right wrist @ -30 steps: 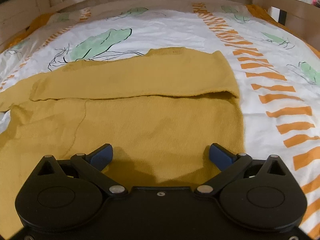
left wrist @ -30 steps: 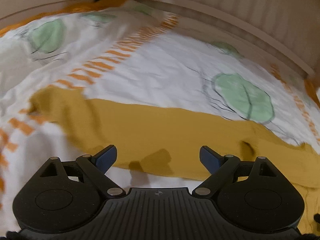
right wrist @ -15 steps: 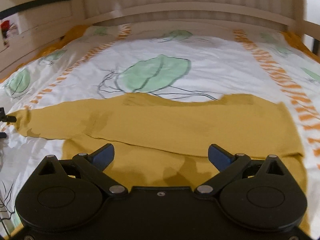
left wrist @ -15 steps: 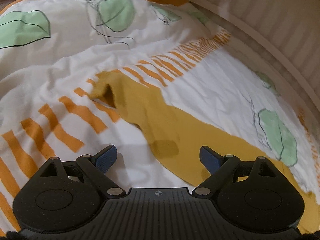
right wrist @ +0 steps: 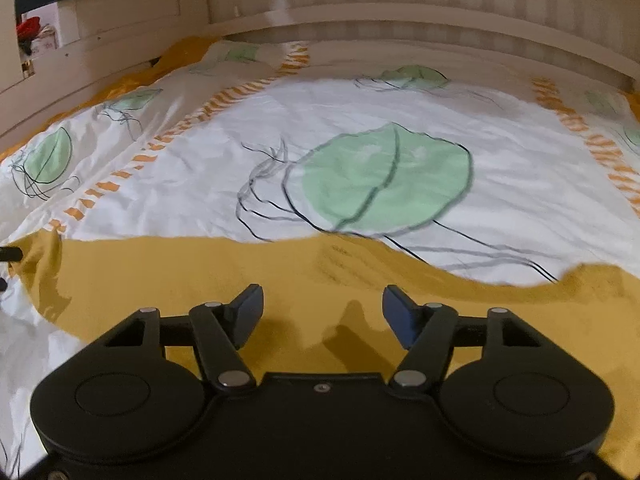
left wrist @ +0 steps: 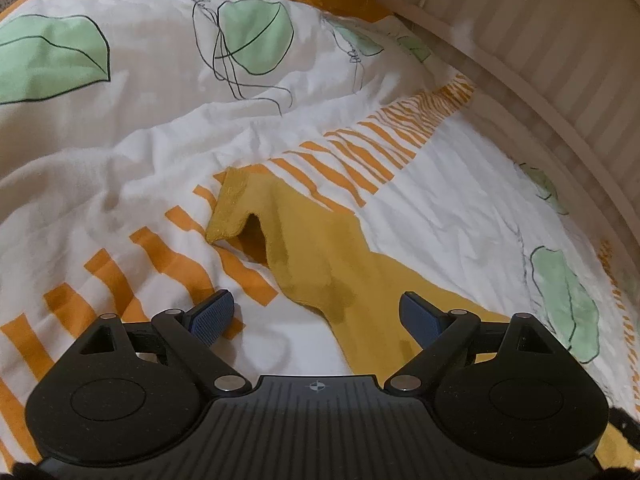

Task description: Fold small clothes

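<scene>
On the leaf-printed white duvet (left wrist: pixel 440 184), a mustard knitted sweater's sleeve (left wrist: pixel 320 264) lies between the wide-open, empty left gripper (left wrist: pixel 316 312). Duvet fabric could be pinched too. The right gripper (right wrist: pixel 323 312) is likewise spread and empty.

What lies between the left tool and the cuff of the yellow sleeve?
In the left wrist view, the sleeve itself runs from the open left tool to its cuff.

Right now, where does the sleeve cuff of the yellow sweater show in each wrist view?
Left wrist view: the cuff lies left of center, ahead of the open left gripper.
Right wrist view: the cuff sits at the far left edge.
Shared landmark: the row of orange stripes on the bedsheet.
</scene>
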Action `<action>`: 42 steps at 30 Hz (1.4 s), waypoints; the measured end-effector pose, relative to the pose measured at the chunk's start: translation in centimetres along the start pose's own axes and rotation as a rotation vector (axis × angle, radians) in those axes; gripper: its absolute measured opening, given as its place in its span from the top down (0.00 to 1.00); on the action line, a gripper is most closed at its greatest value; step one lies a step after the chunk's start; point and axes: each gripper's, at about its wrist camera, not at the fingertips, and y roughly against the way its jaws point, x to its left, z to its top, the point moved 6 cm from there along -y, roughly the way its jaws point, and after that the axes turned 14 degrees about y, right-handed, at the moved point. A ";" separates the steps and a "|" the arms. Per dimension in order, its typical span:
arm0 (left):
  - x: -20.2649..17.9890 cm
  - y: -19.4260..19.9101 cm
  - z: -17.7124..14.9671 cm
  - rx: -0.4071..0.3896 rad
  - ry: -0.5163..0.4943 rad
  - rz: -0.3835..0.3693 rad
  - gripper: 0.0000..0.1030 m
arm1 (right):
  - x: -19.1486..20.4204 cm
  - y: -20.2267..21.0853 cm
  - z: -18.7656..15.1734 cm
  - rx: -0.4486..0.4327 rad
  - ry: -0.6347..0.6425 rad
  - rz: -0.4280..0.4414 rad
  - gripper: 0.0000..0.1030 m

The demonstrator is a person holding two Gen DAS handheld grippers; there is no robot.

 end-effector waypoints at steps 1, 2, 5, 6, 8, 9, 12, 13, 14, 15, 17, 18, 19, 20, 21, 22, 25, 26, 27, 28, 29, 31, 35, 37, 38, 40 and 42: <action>0.1 -0.1 -0.1 0.003 0.000 0.000 0.12 | 0.7 -0.1 0.3 -0.010 0.011 0.012 0.33; 0.1 -0.3 -0.1 0.005 0.000 0.000 0.12 | 1.3 -0.3 0.6 -0.017 0.022 0.021 0.33; 0.1 -0.6 -0.3 0.006 -0.007 0.002 0.12 | 3.8 -0.8 0.8 -0.018 0.083 0.035 0.33; 0.1 -0.6 -0.3 0.007 -0.010 0.004 0.12 | 4.6 -1.2 0.8 -0.008 0.111 0.031 0.33; 0.1 -0.6 -0.3 0.009 -0.015 0.003 0.12 | 5.6 -1.9 0.5 0.009 0.158 0.023 0.35; 0.1 -0.6 -0.2 0.010 -0.015 0.001 0.12 | 5.9 -2.3 0.4 0.024 0.184 0.015 0.40; 0.2 -0.5 -0.2 0.013 -0.013 -0.007 0.12 | 5.5 -2.9 0.0 0.046 0.172 0.028 0.83; 0.3 -0.5 -0.2 0.013 -0.013 -0.009 0.12 | 4.9 -2.9 0.0 0.042 0.129 0.040 0.85; 0.3 -0.5 -0.2 0.014 -0.014 -0.011 0.12 | 4.2 -2.7 0.0 0.035 0.081 0.036 0.85; 0.3 -0.5 -0.3 0.014 -0.013 -0.012 0.12 | 3.5 -2.5 0.1 0.027 0.041 0.016 0.86; 0.3 -0.6 -0.3 0.014 -0.013 -0.012 0.12 | 2.4 -1.8 0.3 0.003 -0.021 -0.003 0.86; 0.3 -0.6 -0.2 0.013 -0.014 -0.013 0.11 | 2.0 -1.4 0.4 -0.011 -0.055 -0.002 0.86; 0.3 -0.6 -0.3 0.012 -0.014 -0.012 0.11 | 1.7 -1.3 0.5 -0.021 -0.082 0.003 0.86; 0.2 -0.6 -0.3 0.012 -0.015 -0.012 0.11 | 1.6 -1.2 0.6 -0.029 -0.105 0.020 0.86; 0.2 -0.6 -0.3 0.011 -0.016 -0.011 0.11 | 1.8 -1.3 0.7 -0.036 -0.123 0.058 0.83; 0.2 -0.6 -0.3 0.011 -0.018 -0.009 0.11 | 2.2 -1.4 0.9 -0.040 -0.135 0.103 0.81; 0.1 -0.6 -0.2 0.013 -0.018 -0.012 0.11 | 3.4 -1.2 1.3 -0.056 -0.139 0.170 0.77; 0.1 -0.6 -0.2 0.015 -0.014 -0.015 0.11 | 3.9 -1.1 1.3 -0.059 -0.138 0.190 0.75; 0.1 -0.6 -0.1 0.016 -0.009 -0.019 0.11 | 4.2 -0.8 1.3 -0.061 -0.139 0.210 0.75; 0.1 -0.7 0.0 0.016 -0.005 -0.023 0.11 | 4.5 -0.6 1.2 -0.060 -0.138 0.222 0.75; 0.1 -0.8 0.1 0.016 0.000 -0.027 0.11 | 4.7 -0.2 1.1 -0.059 -0.133 0.234 0.74; 0.1 -1.1 0.4 0.014 0.007 -0.034 0.11 | 4.9 0.4 0.5 -0.053 -0.127 0.251 0.66; 0.0 -2.0 1.5 0.010 0.035 -0.037 0.12 | 4.3 2.0 -1.1 -0.042 -0.107 0.252 0.56; 0.0 -2.4 2.3 0.007 0.056 -0.039 0.12 | 3.8 2.7 -2.0 -0.035 -0.096 0.242 0.56; -0.1 -2.7 2.8 0.008 0.065 -0.039 0.13 | 3.6 3.1 -2.4 -0.029 -0.091 0.236 0.55; 0.0 -3.2 3.4 0.007 0.078 -0.034 0.16 | 2.8 3.7 -3.2 -0.020 -0.083 0.221 0.50; 0.0 -3.6 3.8 0.008 0.082 -0.021 0.26 | 2.0 4.4 -4.1 -0.012 -0.078 0.200 0.46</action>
